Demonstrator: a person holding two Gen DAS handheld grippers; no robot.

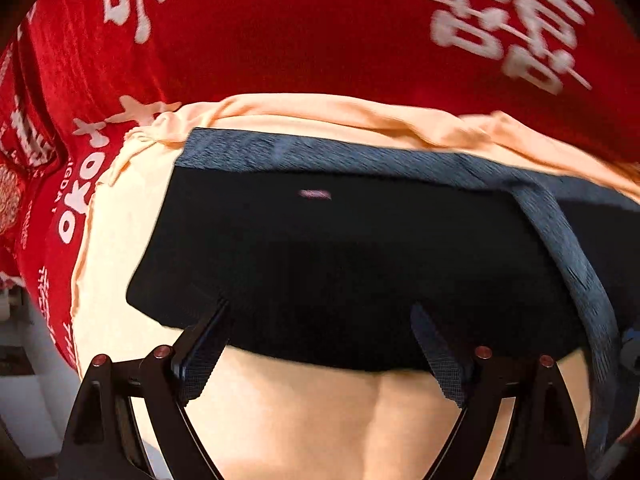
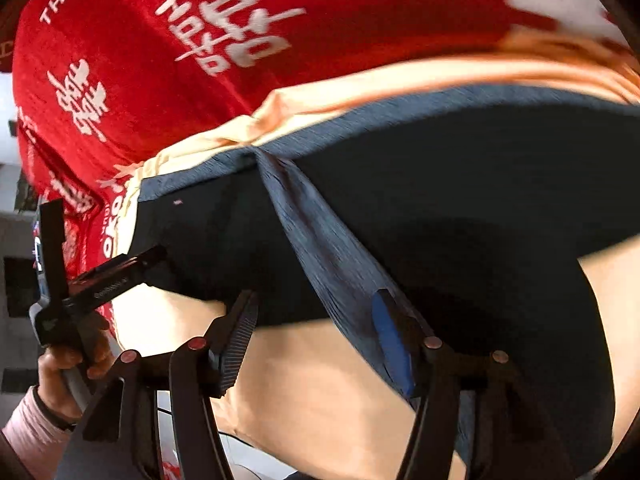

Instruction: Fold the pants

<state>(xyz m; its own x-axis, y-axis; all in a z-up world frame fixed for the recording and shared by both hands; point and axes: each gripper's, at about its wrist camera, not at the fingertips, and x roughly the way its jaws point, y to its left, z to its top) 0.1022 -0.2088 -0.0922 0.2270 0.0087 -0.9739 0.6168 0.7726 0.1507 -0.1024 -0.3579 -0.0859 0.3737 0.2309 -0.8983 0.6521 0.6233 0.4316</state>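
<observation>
The black pants (image 1: 320,256) with a grey-blue waistband (image 1: 360,152) lie on a peach cloth (image 1: 320,412). In the left wrist view my left gripper (image 1: 320,312) is open, its fingertips at the near edge of the black fabric. In the right wrist view the pants (image 2: 460,200) show a grey-blue band (image 2: 328,248) running toward me. My right gripper (image 2: 316,300) is open, its fingers on either side of this band at the near edge. The left gripper (image 2: 132,264) shows at the left, held by a hand.
A red cloth with white characters (image 1: 280,40) covers the surface behind the peach cloth; it also shows in the right wrist view (image 2: 160,60). The person's hand and pink sleeve (image 2: 52,380) are at lower left. White furniture (image 1: 24,380) lies beyond the table's left edge.
</observation>
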